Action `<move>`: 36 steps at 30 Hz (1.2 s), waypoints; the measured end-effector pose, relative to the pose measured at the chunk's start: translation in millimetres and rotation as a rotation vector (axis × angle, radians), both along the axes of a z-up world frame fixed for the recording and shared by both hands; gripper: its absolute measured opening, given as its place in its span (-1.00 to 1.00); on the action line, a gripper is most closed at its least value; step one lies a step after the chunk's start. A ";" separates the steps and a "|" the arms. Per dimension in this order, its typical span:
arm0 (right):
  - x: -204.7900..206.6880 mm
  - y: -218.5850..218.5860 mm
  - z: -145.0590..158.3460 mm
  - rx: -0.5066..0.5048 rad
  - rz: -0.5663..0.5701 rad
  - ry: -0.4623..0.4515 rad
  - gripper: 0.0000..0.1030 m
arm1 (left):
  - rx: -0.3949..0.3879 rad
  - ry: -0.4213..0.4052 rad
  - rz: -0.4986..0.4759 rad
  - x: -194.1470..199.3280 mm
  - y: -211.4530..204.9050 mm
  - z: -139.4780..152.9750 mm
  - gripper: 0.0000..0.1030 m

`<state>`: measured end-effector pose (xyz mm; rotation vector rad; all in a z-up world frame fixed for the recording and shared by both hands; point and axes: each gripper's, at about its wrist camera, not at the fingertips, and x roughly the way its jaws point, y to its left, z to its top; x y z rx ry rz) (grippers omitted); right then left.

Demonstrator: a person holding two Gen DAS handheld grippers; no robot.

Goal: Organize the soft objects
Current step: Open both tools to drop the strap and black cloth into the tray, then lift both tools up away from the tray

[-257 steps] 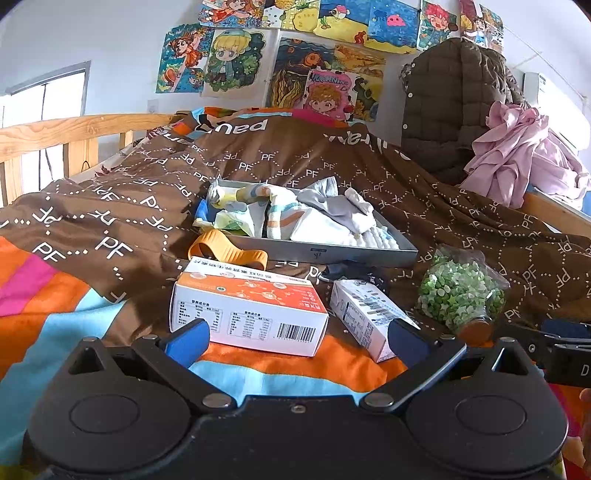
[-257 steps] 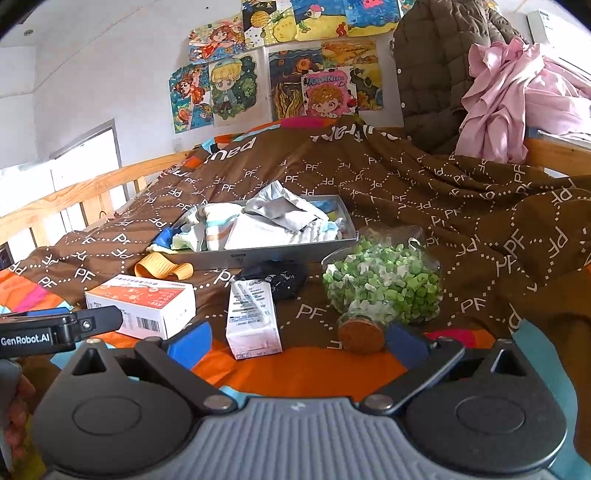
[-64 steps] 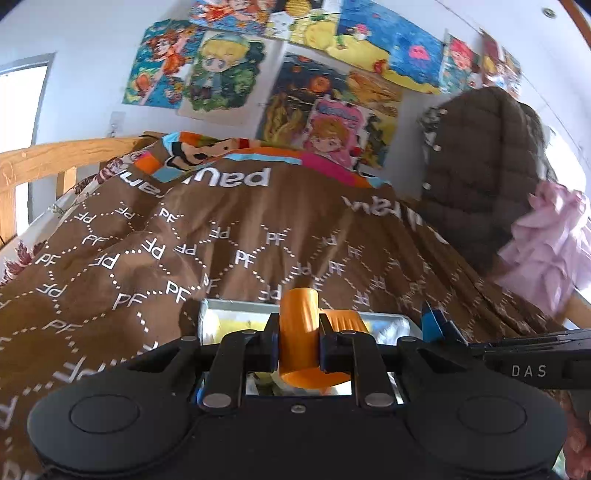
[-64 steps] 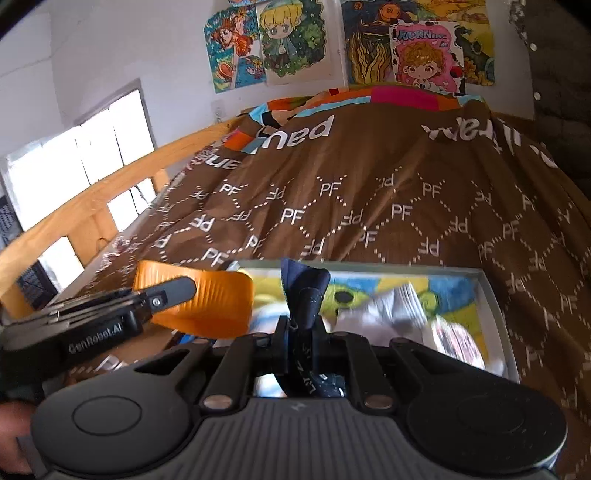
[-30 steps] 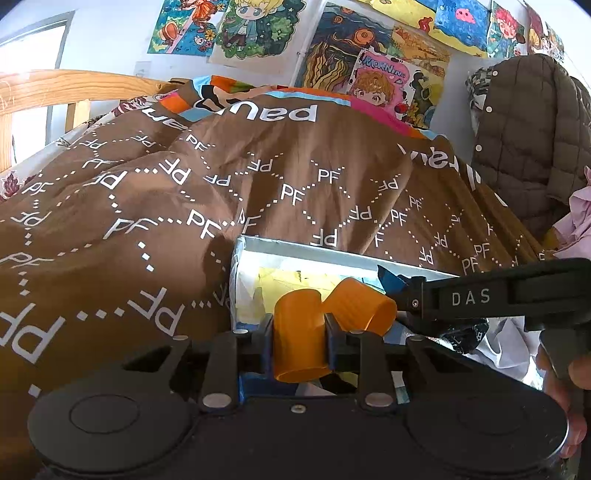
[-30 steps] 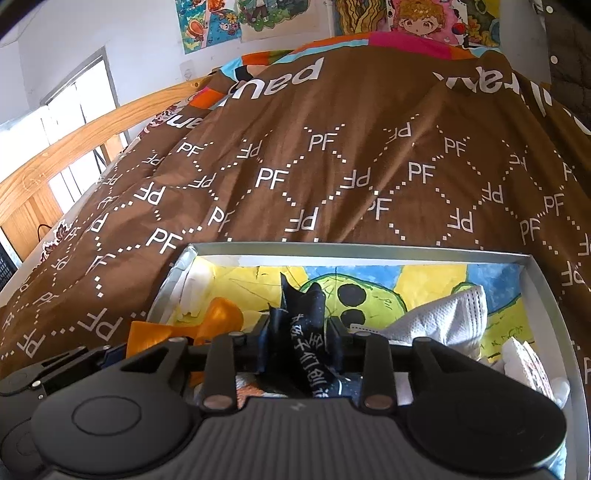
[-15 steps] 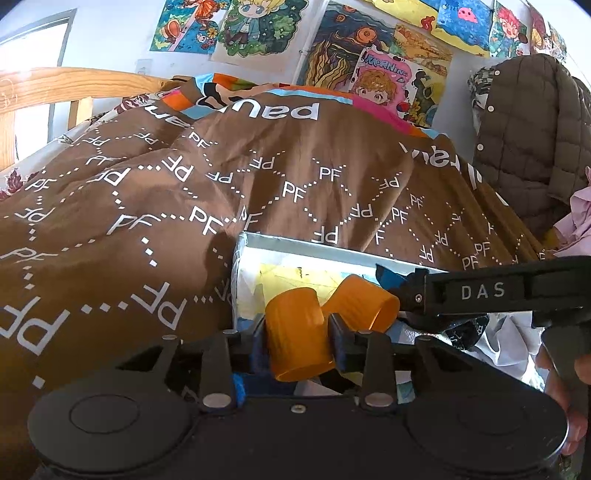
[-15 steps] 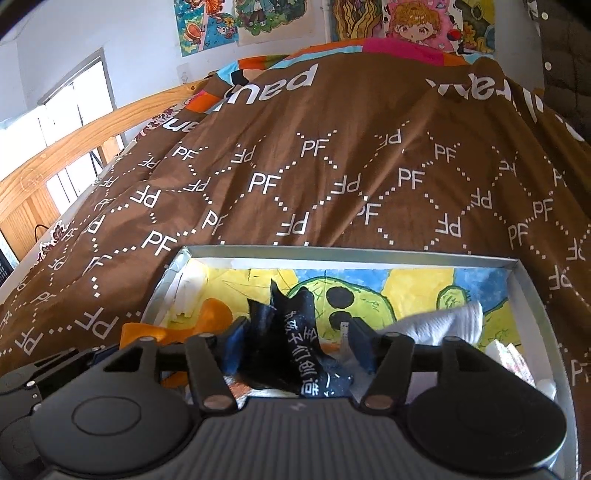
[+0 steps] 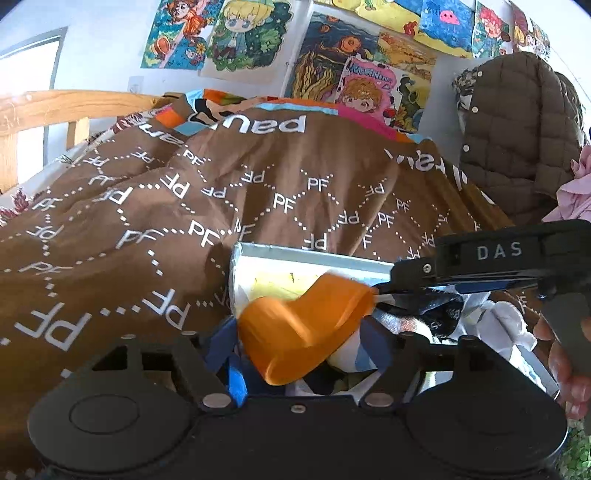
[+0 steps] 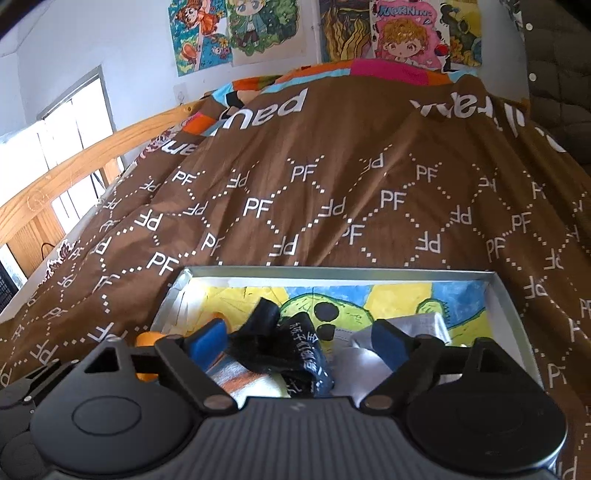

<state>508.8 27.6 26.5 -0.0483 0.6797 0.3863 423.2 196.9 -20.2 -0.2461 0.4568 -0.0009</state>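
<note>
Both claws are hanging over the grey tray (image 10: 511,306), jaws spread and just been opening. My left claw (image 9: 299,350) is standing wide with the orange band (image 9: 303,332) loose between its fingers, blurred, pads no longer pinching it, over the tray's left end. My right claw (image 10: 299,336) is gaping too; the black sock (image 10: 295,350), white characters running down it that I am not managing to read, is lying between the pads, touching neither, on the pile of cloth in the tray. Beside the left claw, the right tool's side is reading "DAS". Beyond the tray, the brown blanket (image 10: 332,192) is repeating "PF", with a large upside-down "paul" further back. On the wall, one poster (image 10: 406,33) is saying "MORNING".
</note>
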 end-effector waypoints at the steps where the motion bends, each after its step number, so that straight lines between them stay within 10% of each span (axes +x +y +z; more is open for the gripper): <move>1: -1.8 -1.6 1.8 0.001 -0.004 -0.003 0.82 | -0.002 -0.005 0.003 -1.5 0.6 1.7 0.52; 12: -33.5 -30.5 16.7 0.041 -0.043 -0.016 0.99 | 0.020 -0.065 0.046 -30.3 3.3 27.0 0.90; 36: -125.5 -82.3 49.6 0.103 -0.026 -0.067 0.99 | 0.158 -0.084 0.070 -106.8 -24.7 77.0 0.98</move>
